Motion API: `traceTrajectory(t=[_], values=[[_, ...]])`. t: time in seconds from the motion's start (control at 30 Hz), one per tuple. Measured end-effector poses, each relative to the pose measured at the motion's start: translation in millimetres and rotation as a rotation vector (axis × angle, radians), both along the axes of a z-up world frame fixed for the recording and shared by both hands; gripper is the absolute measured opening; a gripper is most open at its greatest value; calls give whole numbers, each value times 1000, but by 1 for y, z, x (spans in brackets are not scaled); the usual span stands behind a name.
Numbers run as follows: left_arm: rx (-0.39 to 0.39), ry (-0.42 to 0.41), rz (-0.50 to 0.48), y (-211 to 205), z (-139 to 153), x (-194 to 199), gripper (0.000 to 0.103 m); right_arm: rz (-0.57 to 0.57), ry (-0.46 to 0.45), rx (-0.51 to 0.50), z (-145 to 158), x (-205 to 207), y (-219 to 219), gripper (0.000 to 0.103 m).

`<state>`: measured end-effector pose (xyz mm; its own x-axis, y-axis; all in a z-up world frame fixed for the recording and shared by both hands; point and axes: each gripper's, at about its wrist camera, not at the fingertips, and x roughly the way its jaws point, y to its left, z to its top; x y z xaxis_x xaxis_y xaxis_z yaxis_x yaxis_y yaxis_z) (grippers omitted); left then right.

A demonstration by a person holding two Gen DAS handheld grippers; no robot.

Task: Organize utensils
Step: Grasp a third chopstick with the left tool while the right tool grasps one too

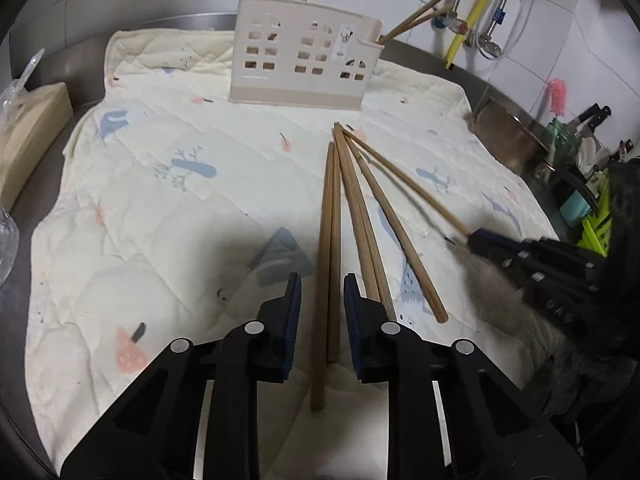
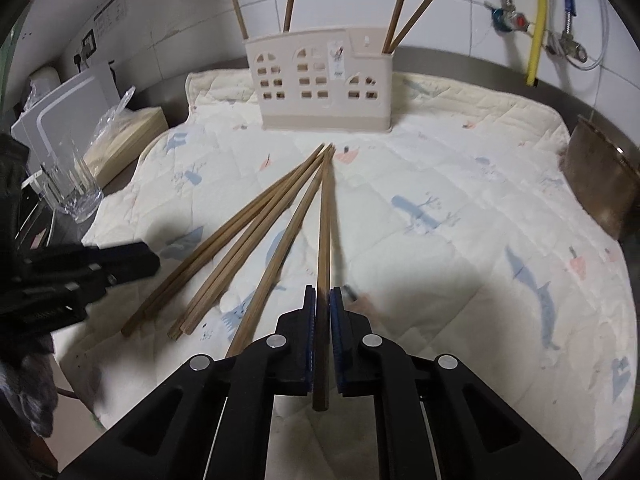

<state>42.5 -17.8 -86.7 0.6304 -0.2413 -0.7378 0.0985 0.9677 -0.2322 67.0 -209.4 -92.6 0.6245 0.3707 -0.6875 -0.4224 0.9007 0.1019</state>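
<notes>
Several wooden chopsticks (image 1: 362, 216) lie fanned out on a quilted cloth (image 1: 160, 184), tips toward a beige slotted utensil holder (image 1: 300, 56) that has several chopsticks standing in it. My left gripper (image 1: 322, 284) is open, its jaws astride two of the lying chopsticks (image 1: 328, 264). My right gripper (image 2: 323, 298) is shut on one chopstick (image 2: 324, 232), whose far tip rests by the others. The right gripper also shows in the left wrist view (image 1: 480, 236), and the left gripper in the right wrist view (image 2: 148, 260). The holder shows in the right wrist view (image 2: 320, 84).
A tan box (image 1: 28, 136) and a clear glass (image 2: 72, 196) stand left of the cloth. A metal pot (image 2: 604, 188) sits at the right edge. Hoses and valves (image 2: 536, 20) run along the tiled wall behind. A dish rack with kitchenware (image 1: 588, 184) stands far right.
</notes>
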Motion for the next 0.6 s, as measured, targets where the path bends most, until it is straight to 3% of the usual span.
traceTrajectory(t=[0.2, 0.6], values=[[7, 25, -5, -2, -7, 6, 12, -16, -42, 20, 17, -1, -10, 7], [31, 47, -14, -4, -12, 9, 12, -11, -59, 34, 24, -1, -12, 7]])
